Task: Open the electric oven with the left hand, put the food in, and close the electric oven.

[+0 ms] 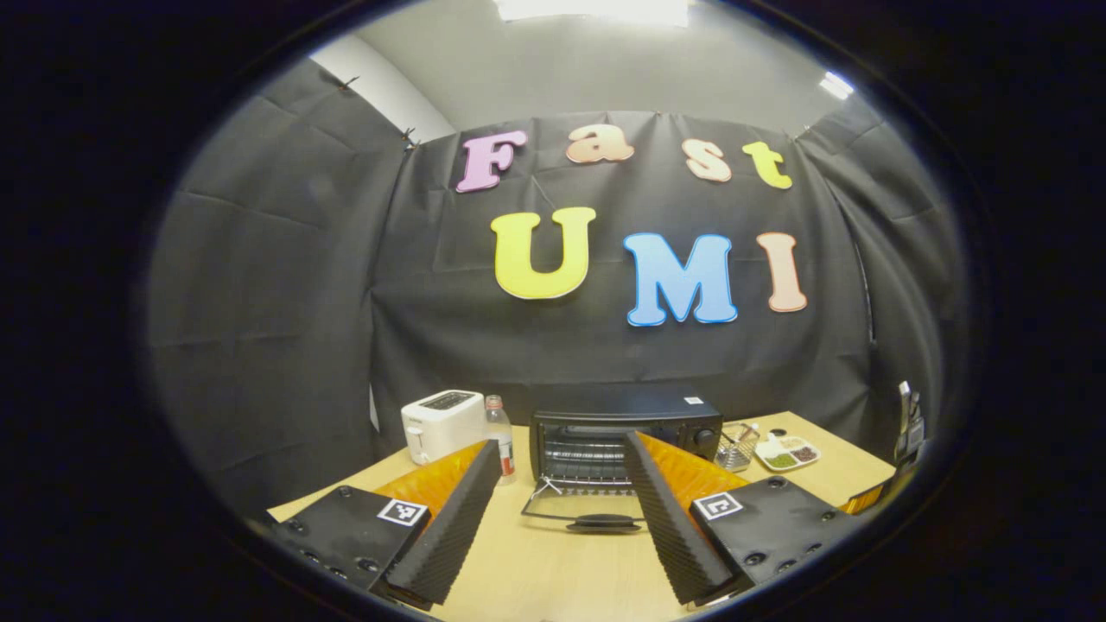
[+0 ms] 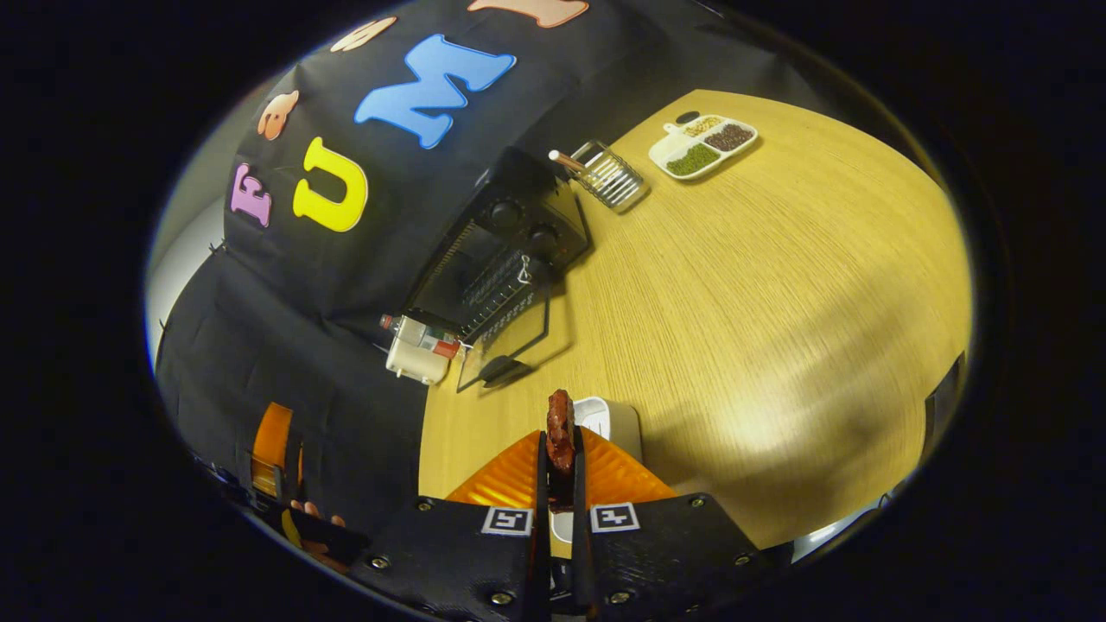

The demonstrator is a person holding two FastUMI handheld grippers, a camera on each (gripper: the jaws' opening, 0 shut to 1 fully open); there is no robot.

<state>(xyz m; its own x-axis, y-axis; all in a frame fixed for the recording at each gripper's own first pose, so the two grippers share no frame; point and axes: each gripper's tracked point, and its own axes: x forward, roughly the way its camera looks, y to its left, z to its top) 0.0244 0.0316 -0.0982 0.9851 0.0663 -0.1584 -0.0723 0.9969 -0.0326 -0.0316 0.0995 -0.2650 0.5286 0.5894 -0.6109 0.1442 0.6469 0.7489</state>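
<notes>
Pale wood table (image 2: pixel 778 285) is carrying one black electric oven (image 1: pixel 626 436), one white toaster (image 1: pixel 442 423), one bottle (image 1: pixel 499 441), one wire basket (image 1: pixel 736 445) and one divided snack tray (image 1: pixel 788 451). The oven is sitting at the back against the cloth wall, and its door (image 1: pixel 587 517) is lying folded down flat toward the front, so the rack inside is showing. In the left gripper view, the left gripper (image 1: pixel 562 510) is hanging wide apart with nothing in it, just in front of that dropped door. In the right gripper view, the right gripper (image 2: pixel 560 471) is pinching one reddish-brown piece of food (image 2: pixel 560 432) upright between its fingers, above a white dish (image 2: pixel 605 419), well apart from the oven.
</notes>
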